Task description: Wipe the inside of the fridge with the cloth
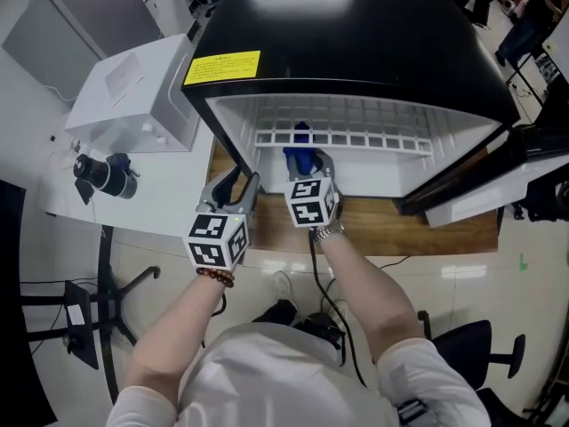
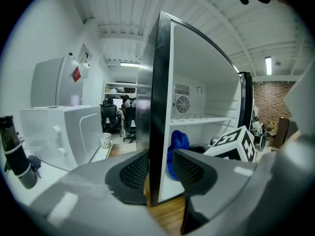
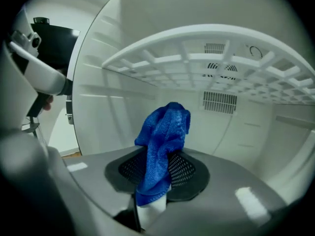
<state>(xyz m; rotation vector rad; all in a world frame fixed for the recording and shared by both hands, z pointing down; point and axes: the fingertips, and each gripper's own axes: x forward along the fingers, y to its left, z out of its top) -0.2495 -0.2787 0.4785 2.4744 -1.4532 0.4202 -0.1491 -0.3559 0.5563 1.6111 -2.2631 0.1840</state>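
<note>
A small black fridge [image 1: 356, 43] stands on a wooden bench [image 1: 391, 234] with its door [image 1: 480, 181] swung open to the right and a yellow label [image 1: 222, 67] on its top left corner. The left claw [image 1: 238, 185] sits at the fridge's front left edge, and the left gripper view shows it [image 2: 160, 168] astride the side wall [image 2: 158, 107], one pad on the black outer face and the other against the white inner face, clenched on that wall. The right claw [image 1: 307, 163] reaches into the white interior below the wire shelf [image 1: 356, 139]. In the right gripper view it [image 3: 157, 168] is clamped on a blue cloth [image 3: 165, 132], which bunches up above the pads and hangs a little below them, in front of the back wall's vent grille [image 3: 220, 102]. The cloth is inside the lower compartment, near its left side, under the shelf. A white box-like appliance [image 1: 133, 92] stands on the bench left of the fridge.
</note>
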